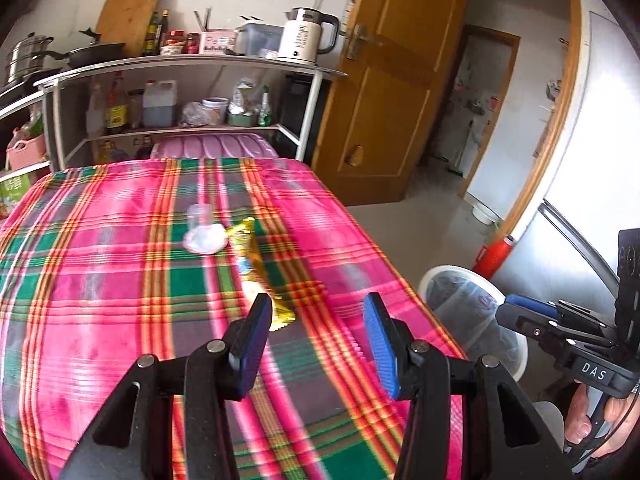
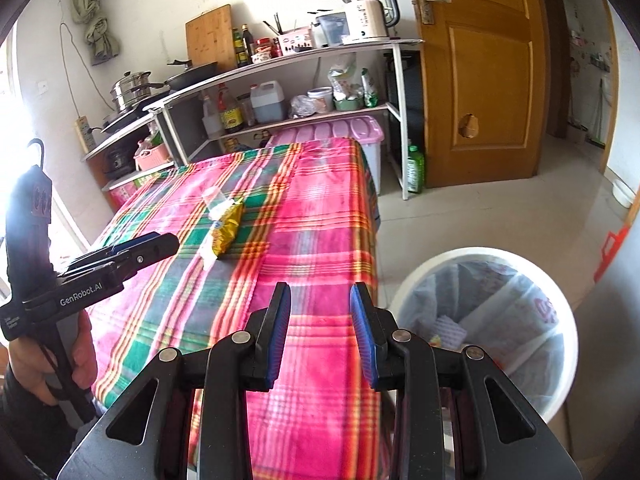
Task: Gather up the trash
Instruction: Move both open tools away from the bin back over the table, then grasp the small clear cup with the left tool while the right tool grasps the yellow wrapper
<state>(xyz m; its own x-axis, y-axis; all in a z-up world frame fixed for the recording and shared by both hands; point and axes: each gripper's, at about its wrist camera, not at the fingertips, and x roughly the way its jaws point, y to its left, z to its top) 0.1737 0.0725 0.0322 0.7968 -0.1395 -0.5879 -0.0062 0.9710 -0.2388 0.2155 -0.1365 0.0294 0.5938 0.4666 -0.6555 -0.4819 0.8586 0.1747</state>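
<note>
On the surface (image 1: 120, 280), a wrapper (image 1: 256, 272) and cup (image 1: 204, 232) wait. Left hand-held gripper (image 1: 316, 344) gapes empty; right (image 2: 320, 332) too. I'd pinch the wrapper's near end, then swing to the bin (image 2: 480, 320).

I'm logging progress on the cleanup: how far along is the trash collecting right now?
Partly done, it seems: the lined white bin beside the table already holds some scraps. Nothing is in hand: the left gripper and right gripper are both open and empty. Left to do: the yellow wrapper and the clear plastic cup lie side by side on the plaid tablecloth.
</note>
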